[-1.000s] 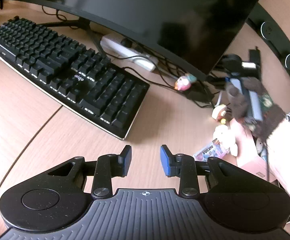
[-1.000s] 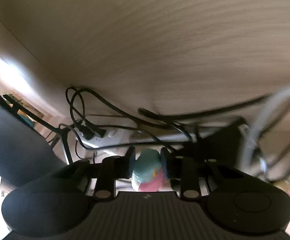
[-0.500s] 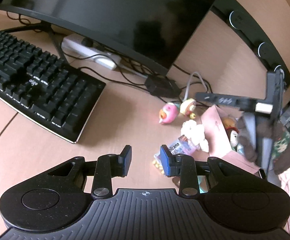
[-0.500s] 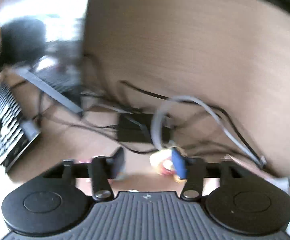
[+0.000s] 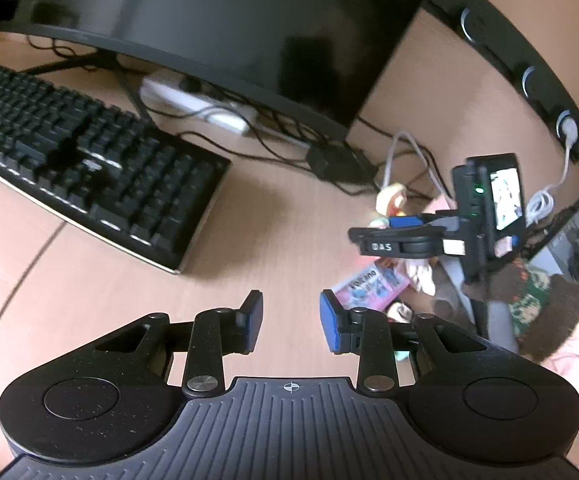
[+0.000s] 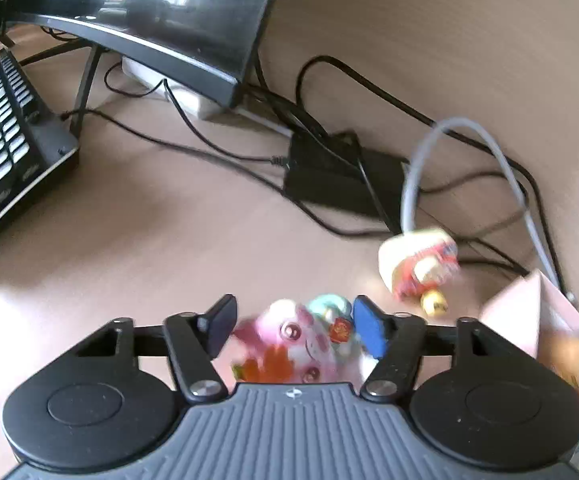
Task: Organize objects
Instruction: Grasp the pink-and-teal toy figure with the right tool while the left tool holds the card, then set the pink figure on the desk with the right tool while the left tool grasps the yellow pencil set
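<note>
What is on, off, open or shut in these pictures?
Monitor, screen dark.
Left gripper, fingers open, nothing between them.
Right gripper, fingers have just been opening and are open now, around the pink toy.
Pink toy, loose between the fingers, not squeezed.
Small screen on the right gripper, lit.
White plug, pushed into its socket.

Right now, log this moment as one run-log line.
right claw: open, just opened, pink toy between pads | left claw: open, empty | desk
</note>
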`<state>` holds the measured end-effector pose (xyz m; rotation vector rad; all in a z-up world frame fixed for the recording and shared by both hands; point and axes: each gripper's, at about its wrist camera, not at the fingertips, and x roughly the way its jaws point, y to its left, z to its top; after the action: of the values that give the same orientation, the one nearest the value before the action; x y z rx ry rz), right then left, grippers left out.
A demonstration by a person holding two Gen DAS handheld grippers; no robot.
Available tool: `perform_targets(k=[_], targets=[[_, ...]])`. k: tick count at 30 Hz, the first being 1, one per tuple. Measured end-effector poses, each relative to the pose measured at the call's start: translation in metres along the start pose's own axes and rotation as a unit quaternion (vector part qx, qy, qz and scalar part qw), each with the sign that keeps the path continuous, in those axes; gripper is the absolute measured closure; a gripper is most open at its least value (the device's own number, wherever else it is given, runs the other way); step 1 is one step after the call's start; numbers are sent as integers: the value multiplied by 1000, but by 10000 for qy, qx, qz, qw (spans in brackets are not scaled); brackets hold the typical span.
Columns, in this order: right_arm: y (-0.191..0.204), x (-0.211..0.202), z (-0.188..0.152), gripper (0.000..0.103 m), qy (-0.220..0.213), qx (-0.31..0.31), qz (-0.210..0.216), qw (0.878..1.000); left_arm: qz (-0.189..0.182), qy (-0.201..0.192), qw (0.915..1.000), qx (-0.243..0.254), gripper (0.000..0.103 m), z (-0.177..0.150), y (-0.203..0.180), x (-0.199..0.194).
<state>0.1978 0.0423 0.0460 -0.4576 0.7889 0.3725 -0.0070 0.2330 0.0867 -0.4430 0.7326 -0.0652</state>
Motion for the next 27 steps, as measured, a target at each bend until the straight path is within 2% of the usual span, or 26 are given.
perform_targets(k=[1,3,6,8,11,14,17,19,22,23,27], targets=[[-1,-7,-5,53,-47,18,3,10000,-47,44,9999,84,69,-1,-5,3],[-5,-21,-11,56,-142,139,39,9998,-137,103,9994,293,69,-1,-16,10],[-20,-64,-18,57,-511,408,11,9979,-262,240,9961,810,69,-2,-37,21],[-30,-97,-25,57,-733,617,41,9954,-332,332,9908,1271,69,-2,-52,31],[-42,-144,-45,57,-923,836,52,9922,-371,447,9757,2114,69,2,-73,49],[-45,-175,-80,57,-795,952,2,9923,-314,548,9602,2719,68,10,-88,66],[-39,-184,-121,57,-480,957,-143,9941,-331,713,9491,3051,68,18,-96,84],[-38,-182,-146,57,-242,1167,-151,9928,-335,939,9387,3301,68,19,-100,97],[-37,-185,-172,57,-262,1269,-251,9913,-266,1193,9254,3586,68,18,-104,111],[-37,-184,-178,57,-255,1328,-318,9903,-258,1248,9236,3616,68,18,-105,115],[-44,-184,-190,52,-271,1544,-380,9869,-410,1378,9253,3509,68,19,-112,121]])
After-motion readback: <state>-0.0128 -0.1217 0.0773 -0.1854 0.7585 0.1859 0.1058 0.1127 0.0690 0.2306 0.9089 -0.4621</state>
